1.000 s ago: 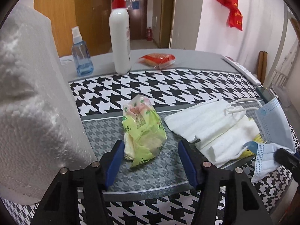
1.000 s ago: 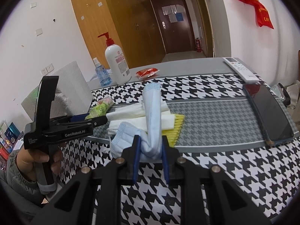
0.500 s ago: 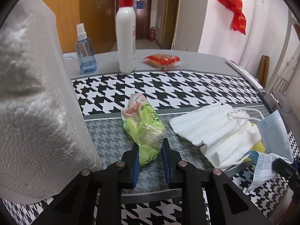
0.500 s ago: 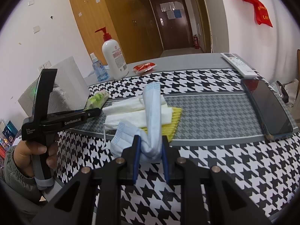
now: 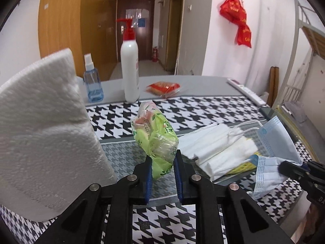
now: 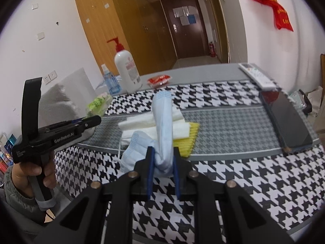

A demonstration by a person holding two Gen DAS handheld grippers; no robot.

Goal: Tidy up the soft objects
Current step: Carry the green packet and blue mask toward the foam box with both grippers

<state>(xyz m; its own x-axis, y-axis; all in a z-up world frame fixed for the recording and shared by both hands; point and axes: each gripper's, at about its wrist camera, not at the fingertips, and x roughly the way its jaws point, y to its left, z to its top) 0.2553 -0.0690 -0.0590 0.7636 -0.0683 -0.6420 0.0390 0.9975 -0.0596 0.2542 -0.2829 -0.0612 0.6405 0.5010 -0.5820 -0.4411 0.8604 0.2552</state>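
Pointing up and away, green tissue pack (image 5: 155, 142); long axis near upright

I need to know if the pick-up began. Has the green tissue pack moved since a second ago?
Yes. The green tissue pack, clamped in the left gripper, has come up off the houndstooth cloth; its top now reaches near the white pump bottle's base.

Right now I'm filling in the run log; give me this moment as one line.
left gripper: shut on tissue pack, off the table | right gripper: closing on blue mask | white masks: on table
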